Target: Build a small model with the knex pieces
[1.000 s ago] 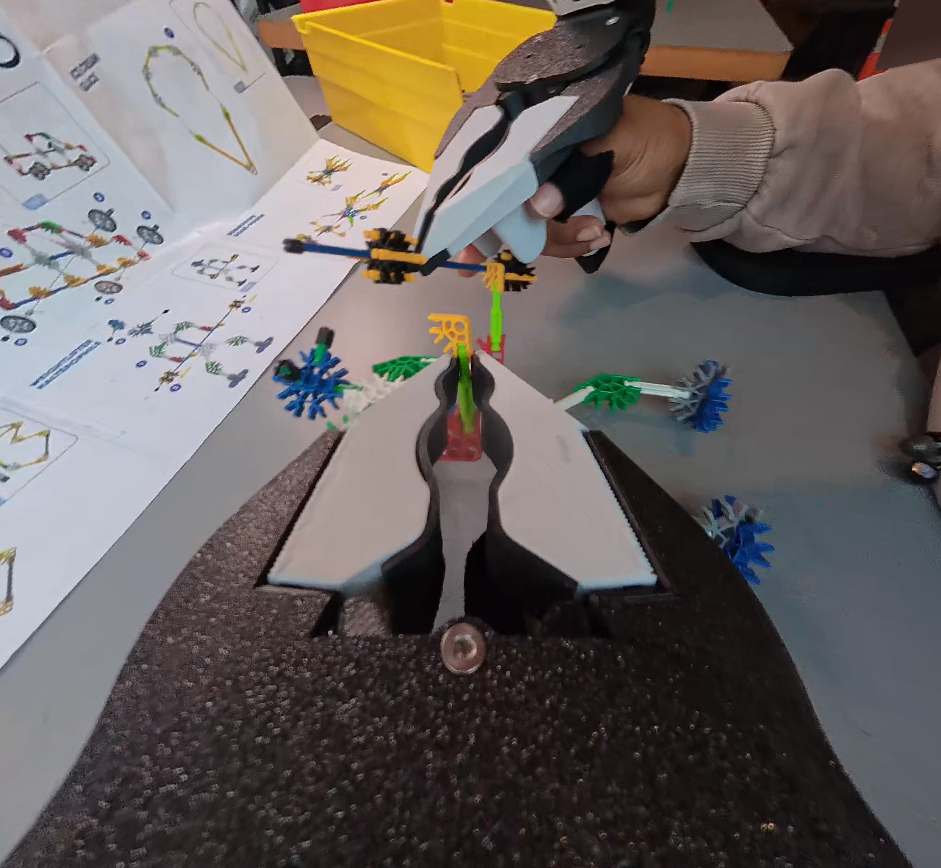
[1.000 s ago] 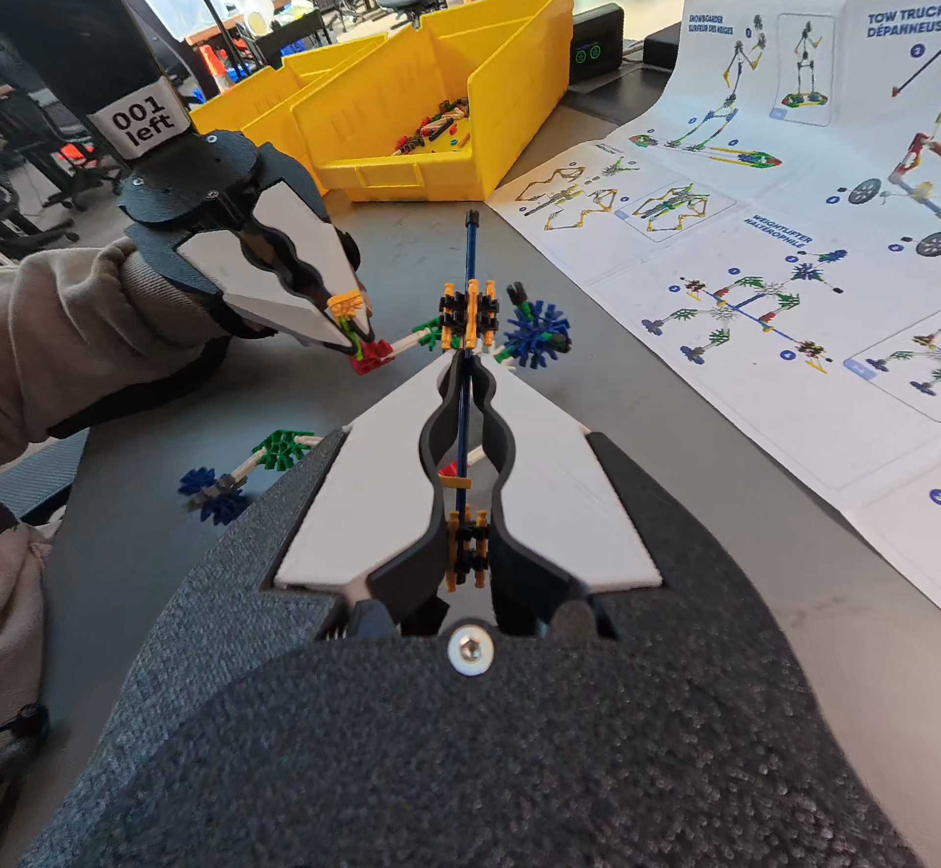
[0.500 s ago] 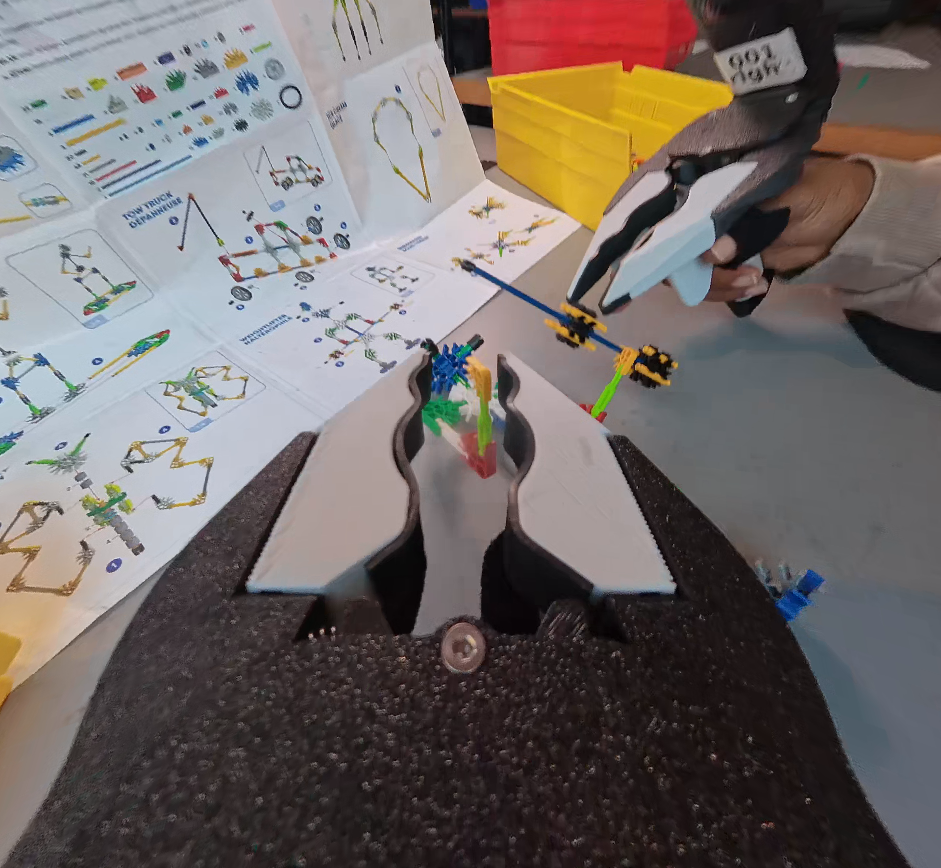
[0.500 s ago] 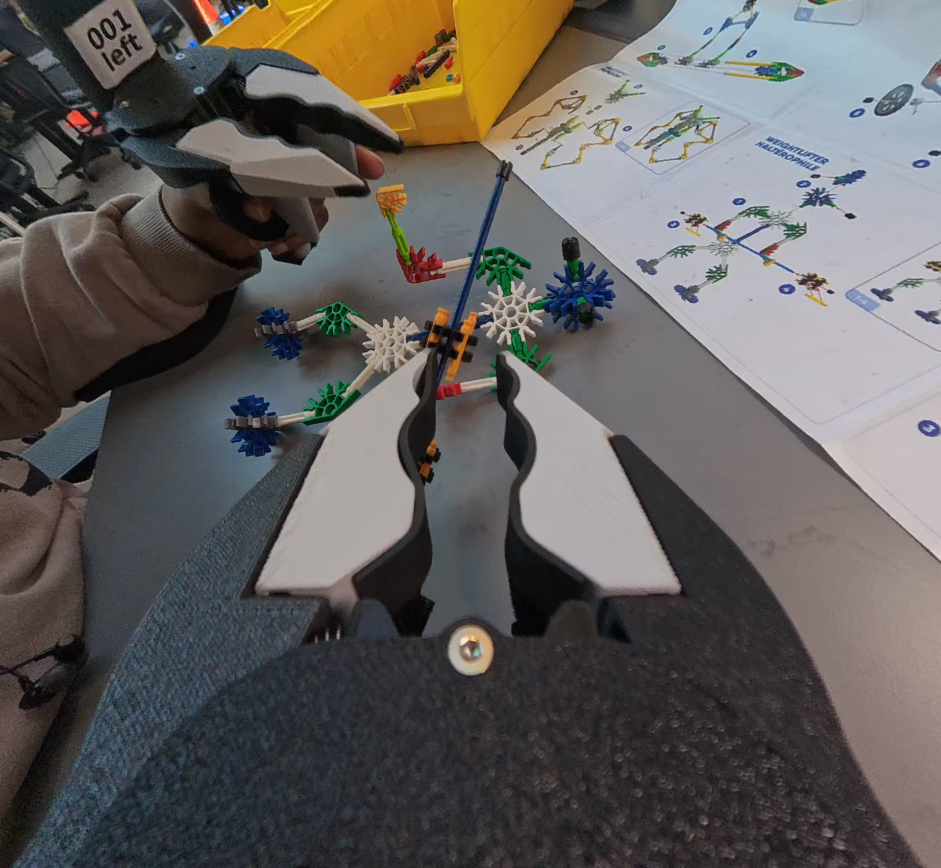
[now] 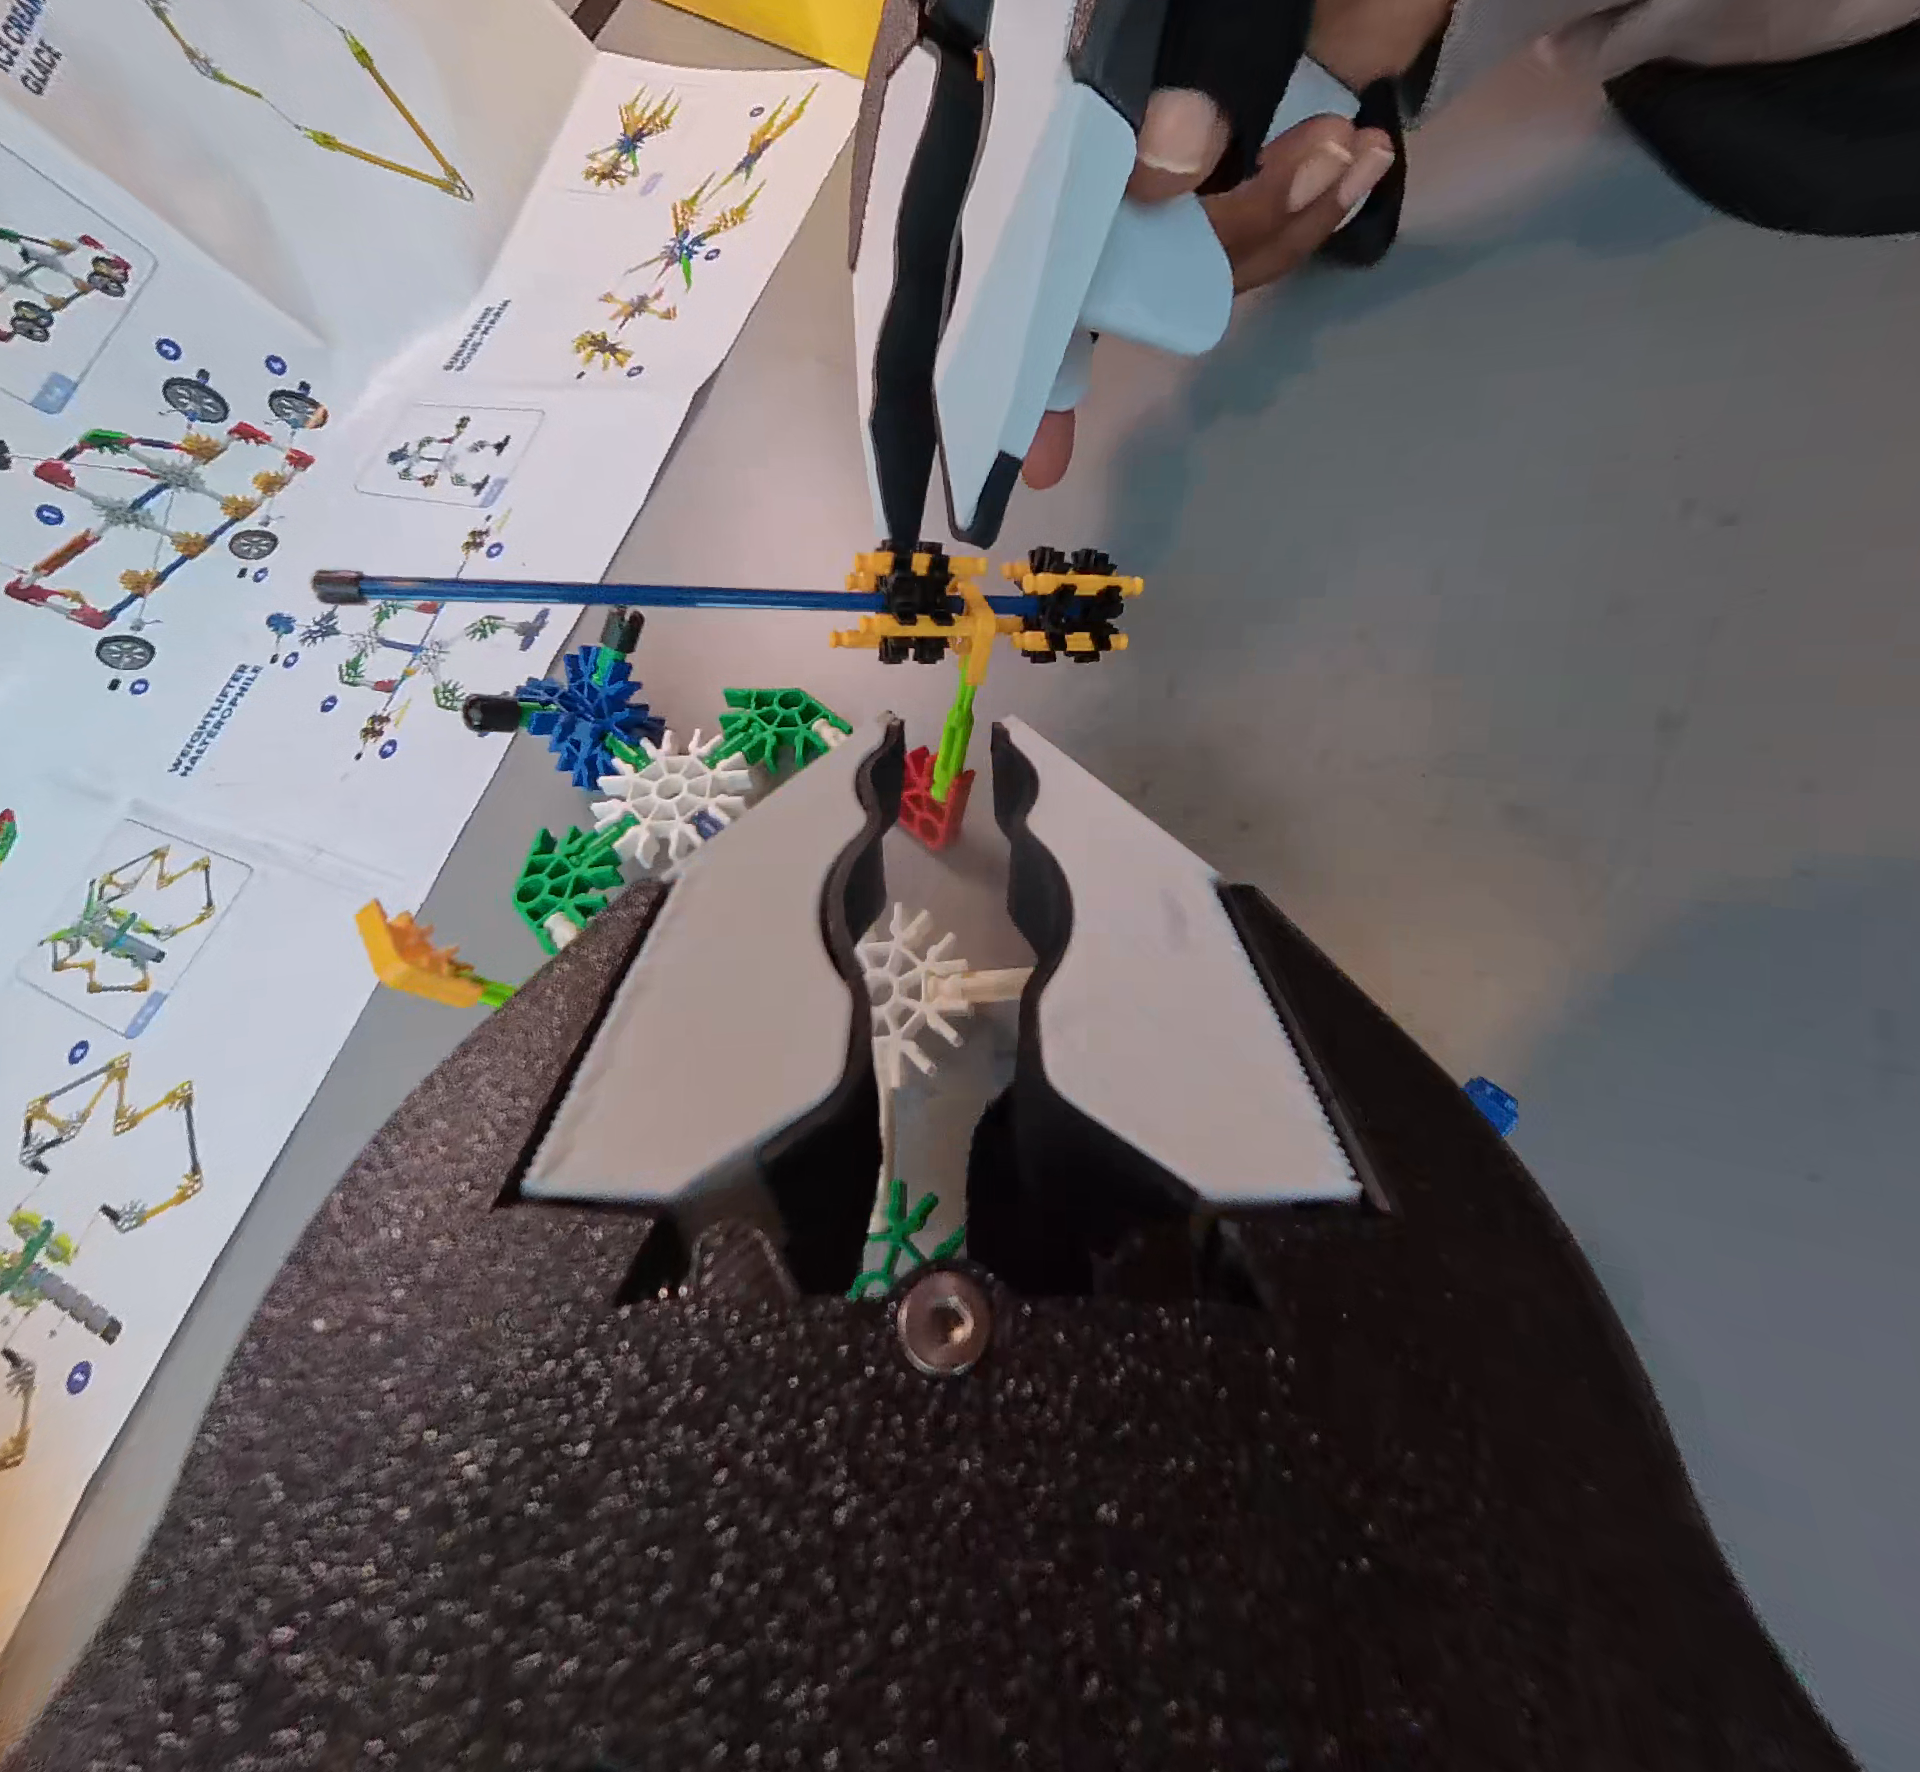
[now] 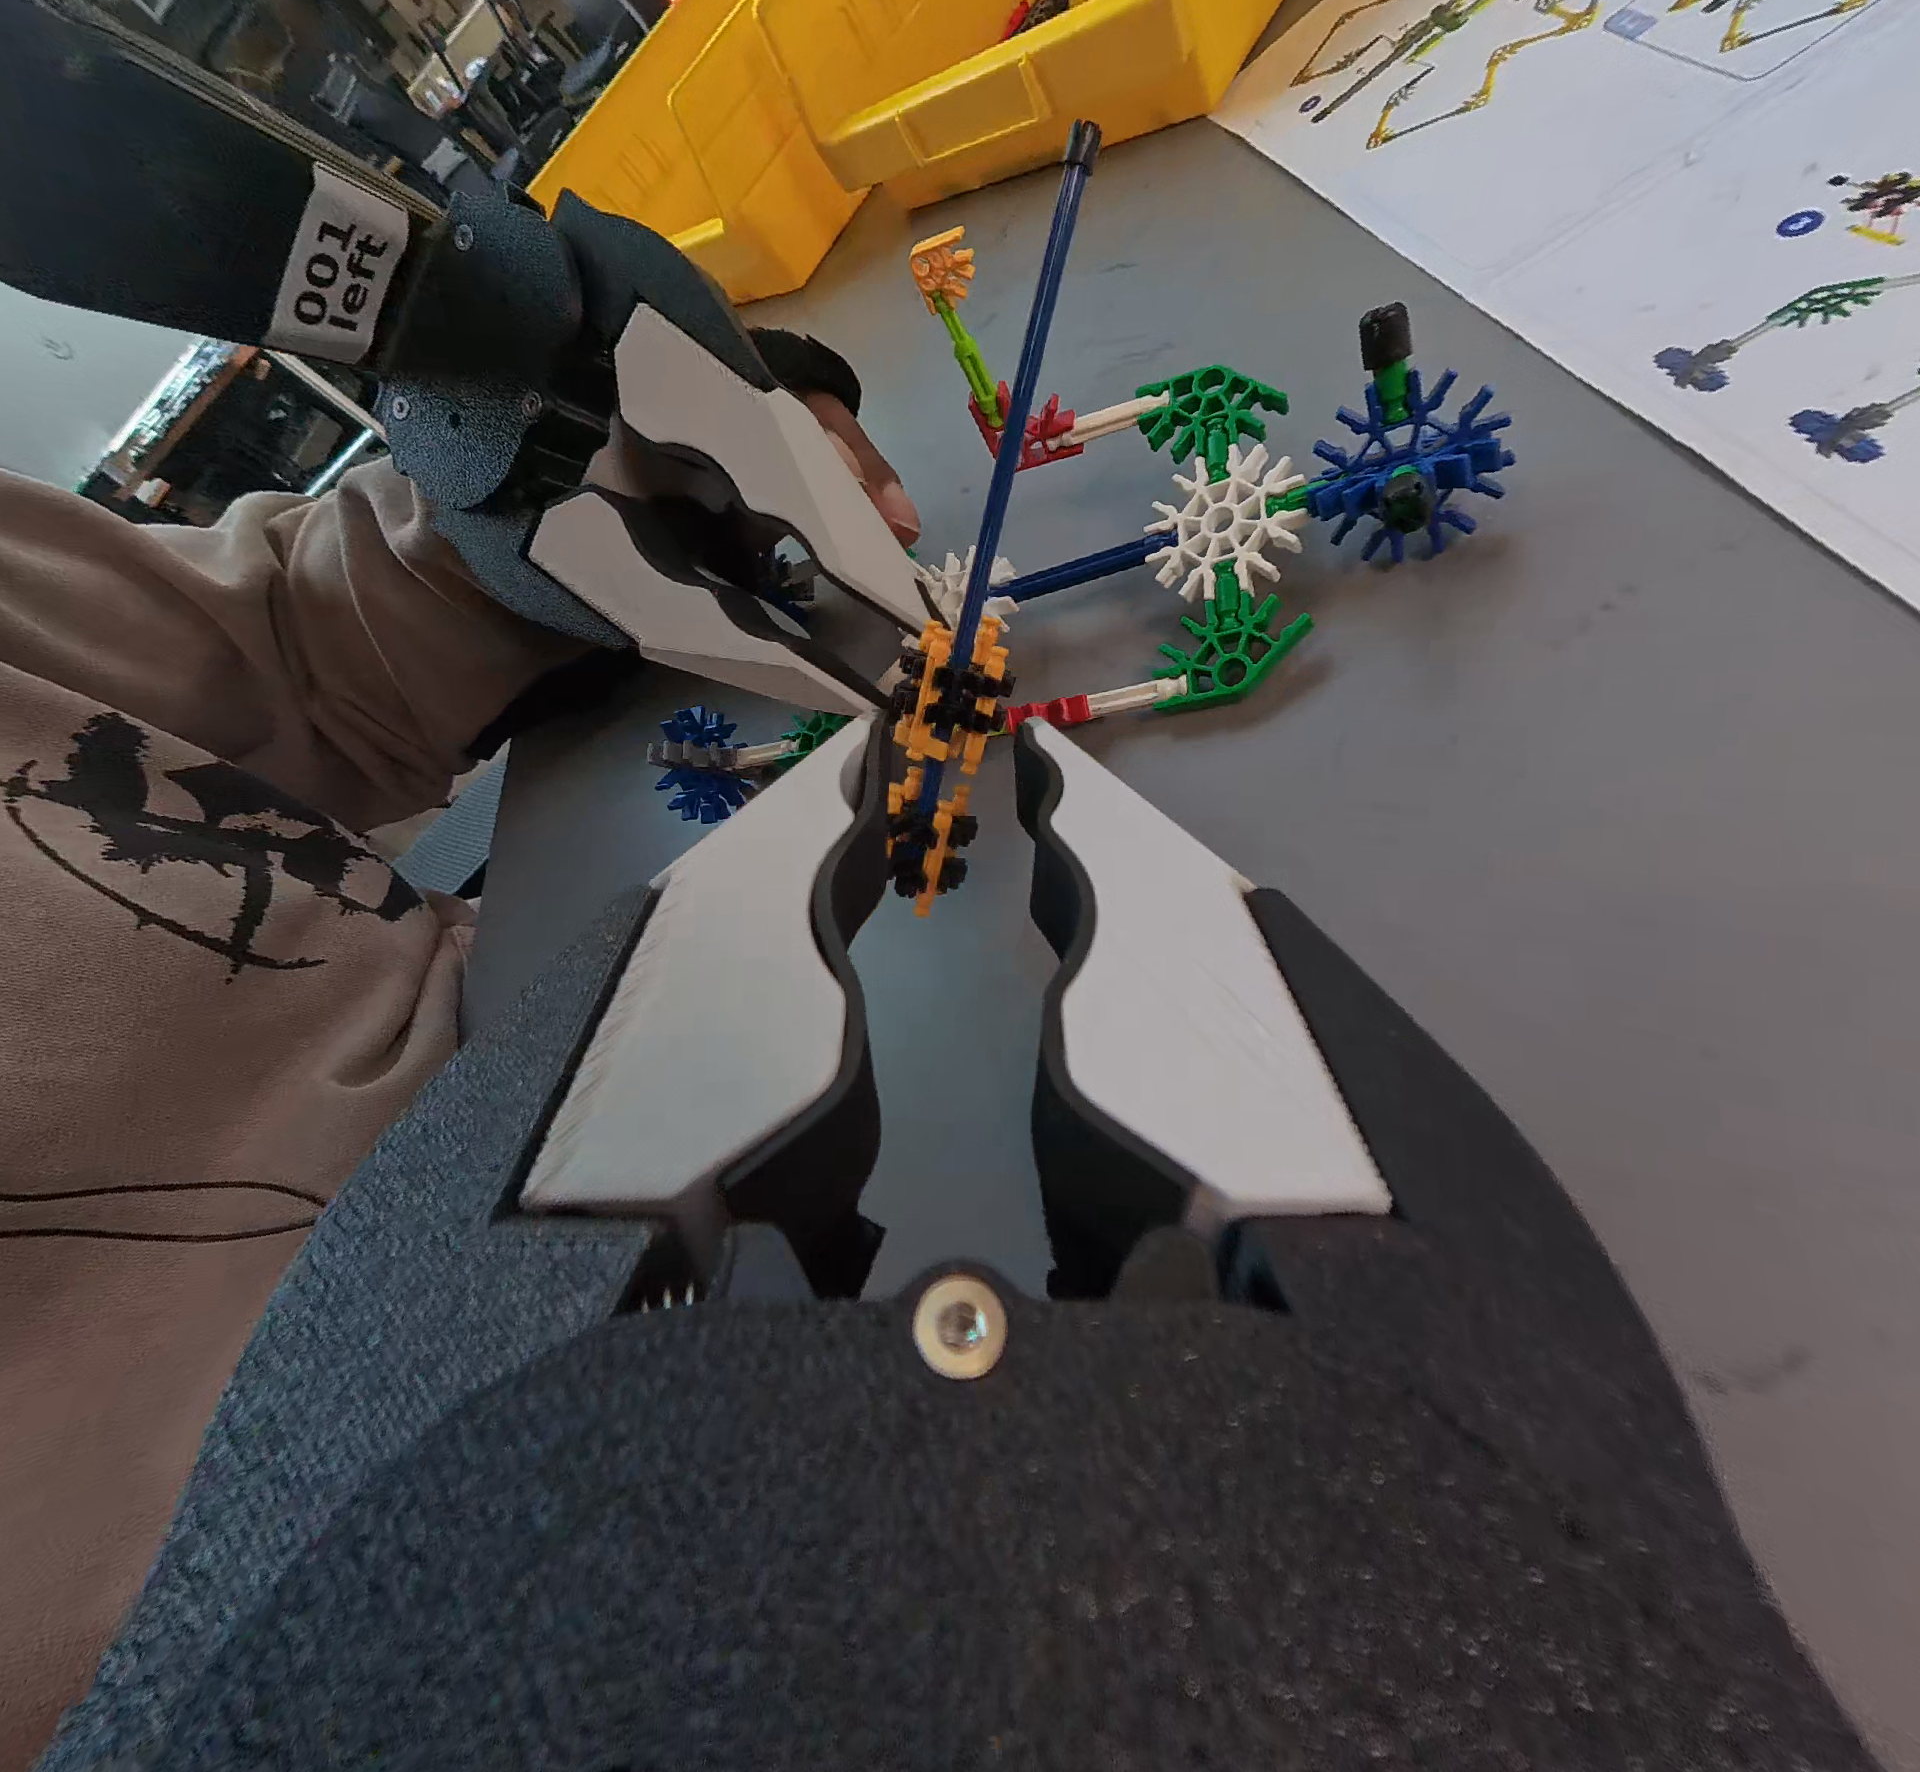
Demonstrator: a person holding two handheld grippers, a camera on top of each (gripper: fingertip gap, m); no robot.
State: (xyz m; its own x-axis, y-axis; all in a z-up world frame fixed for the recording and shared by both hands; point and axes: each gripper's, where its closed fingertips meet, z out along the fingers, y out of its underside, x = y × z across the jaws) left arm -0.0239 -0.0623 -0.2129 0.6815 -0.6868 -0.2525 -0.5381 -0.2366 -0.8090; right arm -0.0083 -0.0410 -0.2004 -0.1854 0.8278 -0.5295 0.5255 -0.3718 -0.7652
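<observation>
- Grey tabletop [image 5: 1558,683] carries a flat construction-toy model of rods and snowflake-shaped connectors [image 6: 1226,527]: white hubs, green fan pieces, blue spiked wheels, red corner pieces.
- Left gripper [image 5: 940,735], black-bodied with white fingers, is spread, its tips on either side of a small red connector [image 5: 932,792] without pressing on it; a white snowflake hub [image 5: 909,995] lies on the table between the fingers farther back.
- From that red connector a short lime-green rod [image 5: 956,725] rises to a yellow clip on a long blue rod [image 5: 623,593].
- The long blue rod bears two clusters of black-and-yellow spiked connectors [image 5: 987,605] near one end and a dark cap at the other; it sits raised above the table.
- Right gripper [image 6: 940,735] is also spread, with the black-and-yellow clusters lying in the gap between its fingers. In the left wrist view its tips [image 5: 925,517] come down just above the clusters; whether they touch cannot be told.
- A person's hand in a tan sleeve [image 5: 1299,60] holds the right gripper's grip.
- White instruction sheets with printed model diagrams [image 5: 312,372] lie beside the model.
- Yellow plastic bins [image 6: 987,29] stand beyond, one holding loose toy pieces.
</observation>
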